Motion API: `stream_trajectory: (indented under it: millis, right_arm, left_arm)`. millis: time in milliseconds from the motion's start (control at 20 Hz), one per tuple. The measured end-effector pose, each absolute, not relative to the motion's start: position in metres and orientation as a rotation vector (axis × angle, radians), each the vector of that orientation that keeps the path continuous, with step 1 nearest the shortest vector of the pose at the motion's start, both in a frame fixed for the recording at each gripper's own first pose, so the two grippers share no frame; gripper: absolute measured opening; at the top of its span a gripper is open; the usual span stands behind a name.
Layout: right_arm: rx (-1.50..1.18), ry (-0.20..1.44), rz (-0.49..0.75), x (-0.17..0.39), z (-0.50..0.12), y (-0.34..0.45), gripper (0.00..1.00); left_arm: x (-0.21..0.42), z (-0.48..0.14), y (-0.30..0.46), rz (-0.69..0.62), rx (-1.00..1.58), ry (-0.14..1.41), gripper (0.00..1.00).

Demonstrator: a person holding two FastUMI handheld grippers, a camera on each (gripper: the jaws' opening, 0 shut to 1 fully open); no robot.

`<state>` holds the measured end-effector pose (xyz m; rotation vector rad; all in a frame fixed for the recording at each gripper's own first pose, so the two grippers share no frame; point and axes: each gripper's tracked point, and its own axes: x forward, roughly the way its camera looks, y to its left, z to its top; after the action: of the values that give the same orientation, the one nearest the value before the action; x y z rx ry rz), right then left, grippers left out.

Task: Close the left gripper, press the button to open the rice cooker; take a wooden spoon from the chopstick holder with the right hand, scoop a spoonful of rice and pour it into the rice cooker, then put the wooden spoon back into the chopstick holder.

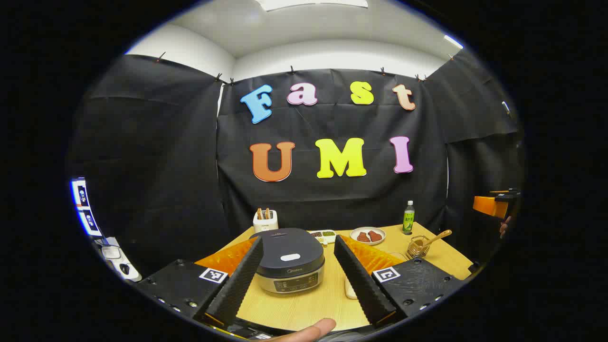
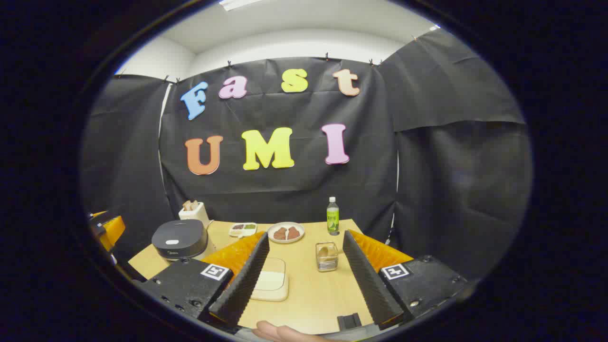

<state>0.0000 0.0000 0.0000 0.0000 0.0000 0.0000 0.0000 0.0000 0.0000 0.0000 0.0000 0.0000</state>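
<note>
We have the left hand-held gripper (image 1: 298, 275) hanging above the near edge of the counter (image 1: 304, 308) with its fingers spread wide, holding nothing — the task wants it pressed together before it pushes. The rice cooker (image 1: 289, 266) sits lid-down straight ahead of it, framed between the two fingers, and the pale button (image 1: 290, 257) on the lid lies on the gripper's own forward line, so the coming press looks to us like a close, then a short push forward and down. The left hand is plainly the nearer one to the cooker.

Our right hand-held gripper (image 2: 304, 280) is also spread and empty. The chopstick holder (image 2: 327, 256) stands ahead of it, slightly right of centre, with the wooden spoon (image 1: 434, 238) in it — handle leaning up and away from the cooker. A shallow dish of rice (image 2: 270, 284) rests just by its left finger.
</note>
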Motion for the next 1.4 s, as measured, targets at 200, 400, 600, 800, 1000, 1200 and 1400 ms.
stream_trajectory:
  millis: [200,400,600,800,1000,1200,1400]
  right_arm:
    - [-0.02,-0.047,-0.029,-0.005,0.013,-0.013,1.0]
    - [-0.01,-0.064,-0.024,-0.013,0.016,-0.014,1.0]
    - [-0.016,-0.105,-0.046,-0.02,0.023,-0.03,1.0]
    - [-0.009,-0.097,-0.036,-0.019,0.015,-0.035,1.0]
    - [-0.017,-0.112,-0.026,-0.019,0.012,-0.038,1.0]
    - [-0.016,-0.13,-0.005,-0.022,0.009,-0.041,1.0]
    - [-0.031,-0.136,-0.011,-0.02,0.003,-0.048,1.0]
  left_arm:
    - [-0.008,0.005,0.002,-0.01,-0.013,-0.02,0.95]
    - [-0.011,0.003,0.002,-0.018,-0.031,-0.022,0.95]
    - [-0.005,-0.003,0.007,-0.01,-0.034,-0.008,0.95]
    - [0.003,-0.003,0.005,-0.014,-0.064,-0.012,0.95]
    - [0.015,-0.001,-0.002,-0.023,-0.062,-0.03,0.93]
    - [0.027,0.001,-0.01,-0.051,-0.034,-0.044,0.75]
    - [0.047,-0.009,-0.012,-0.047,-0.041,-0.011,0.69]
